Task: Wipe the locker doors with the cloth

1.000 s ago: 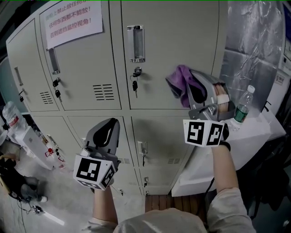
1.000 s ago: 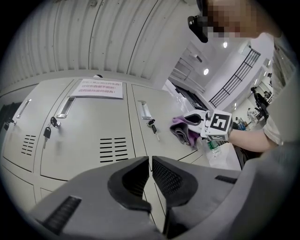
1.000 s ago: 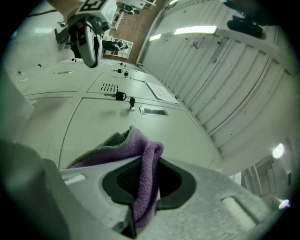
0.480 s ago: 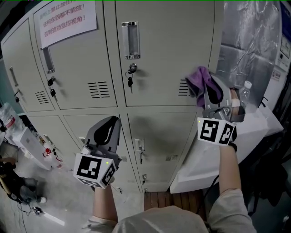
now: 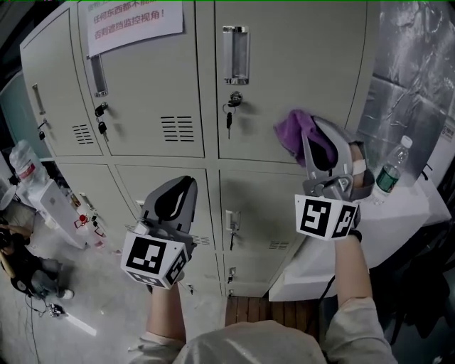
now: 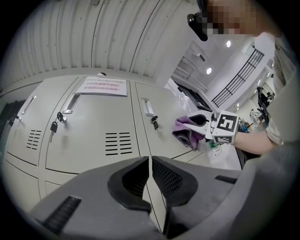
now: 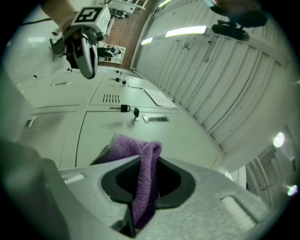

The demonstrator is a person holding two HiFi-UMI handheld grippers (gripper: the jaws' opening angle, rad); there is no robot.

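Right gripper (image 5: 307,136) clamped on purple cloth (image 5: 289,131); cloth at lower right corner of upper locker door (image 5: 298,64). Left gripper (image 5: 175,190) jaws together, empty, well apart.

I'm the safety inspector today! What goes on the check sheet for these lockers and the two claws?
Surface: grey locker doors, all closed; a paper notice is stuck on one.
Job's things: purple cloth, held up at an upper door; I cannot tell if it touches.
Clutter: keys hang in the locks; a water bottle stands on the white table.
Claws: right claw shut on the cloth; left claw shut, empty, off the lockers.
Cables: what look like thin cords on the floor, lower left.
Surroundings: silver foil sheet at the right.
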